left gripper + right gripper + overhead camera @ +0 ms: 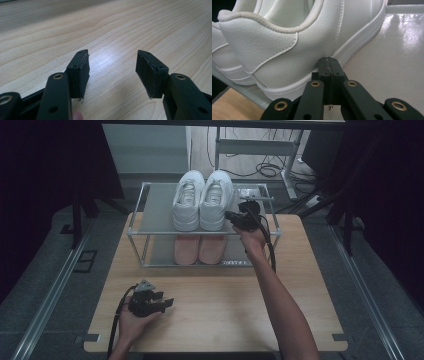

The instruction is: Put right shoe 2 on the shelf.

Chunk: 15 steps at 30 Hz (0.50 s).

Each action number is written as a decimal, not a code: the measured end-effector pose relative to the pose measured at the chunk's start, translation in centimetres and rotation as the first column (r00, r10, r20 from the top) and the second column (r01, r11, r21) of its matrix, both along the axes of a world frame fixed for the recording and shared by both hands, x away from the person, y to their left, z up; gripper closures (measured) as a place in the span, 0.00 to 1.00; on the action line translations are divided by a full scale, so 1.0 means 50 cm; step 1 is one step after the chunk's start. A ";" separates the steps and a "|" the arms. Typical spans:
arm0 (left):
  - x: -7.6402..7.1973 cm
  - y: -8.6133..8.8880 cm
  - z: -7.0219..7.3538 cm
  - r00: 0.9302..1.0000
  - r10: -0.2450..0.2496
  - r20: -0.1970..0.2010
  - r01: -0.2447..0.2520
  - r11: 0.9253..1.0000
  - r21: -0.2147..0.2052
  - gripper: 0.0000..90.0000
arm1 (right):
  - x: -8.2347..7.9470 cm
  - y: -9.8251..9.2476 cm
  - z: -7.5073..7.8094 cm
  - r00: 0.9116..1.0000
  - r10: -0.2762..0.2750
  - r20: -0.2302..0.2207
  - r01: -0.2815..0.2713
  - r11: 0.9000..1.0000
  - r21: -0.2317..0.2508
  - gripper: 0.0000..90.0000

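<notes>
A pair of white sneakers (202, 200) stands on the top shelf of a small metal-framed rack (160, 210); a pair of pink shoes (200, 249) sits on the shelf below. My right gripper (231, 215) is at the right white sneaker's (294, 42) outer side near the heel, jaws shut with nothing between them, tips (329, 62) touching or almost touching its sole edge. My left gripper (167, 302) rests low over the wooden table (120, 30) at the front left, jaws open and empty (112, 67).
The rack stands at the back of the wooden table (215, 320). To the right of the sneakers the grey top shelf (392, 57) lies bare. Dark curtains flank the table, and cables (265, 170) lie on the floor behind the rack.
</notes>
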<state>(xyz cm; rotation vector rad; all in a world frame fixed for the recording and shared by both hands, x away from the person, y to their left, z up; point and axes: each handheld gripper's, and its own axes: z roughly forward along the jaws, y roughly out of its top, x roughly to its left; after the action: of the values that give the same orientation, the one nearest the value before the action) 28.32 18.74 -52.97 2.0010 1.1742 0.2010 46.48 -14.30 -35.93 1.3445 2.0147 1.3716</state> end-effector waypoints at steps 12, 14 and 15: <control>0.000 0.004 -0.002 1.000 0.012 -0.009 -0.012 1.000 -0.010 0.50 | -0.022 -0.028 0.018 0.998 0.025 0.050 -0.026 1.000 0.016 0.99; 0.001 0.007 -0.002 1.000 0.012 -0.007 -0.012 1.000 -0.006 0.50 | -0.025 -0.036 0.022 0.998 0.030 0.058 -0.031 0.999 0.021 0.97; 0.001 0.008 -0.002 1.000 0.012 -0.006 -0.012 1.000 -0.006 0.50 | -0.028 -0.039 0.023 0.998 0.031 0.062 -0.033 0.999 0.022 0.97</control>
<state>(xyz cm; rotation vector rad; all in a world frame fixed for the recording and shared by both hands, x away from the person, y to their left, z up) 28.35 19.12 -53.06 1.9915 1.1897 0.1974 45.08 -16.24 -34.80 1.2693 1.9941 1.4370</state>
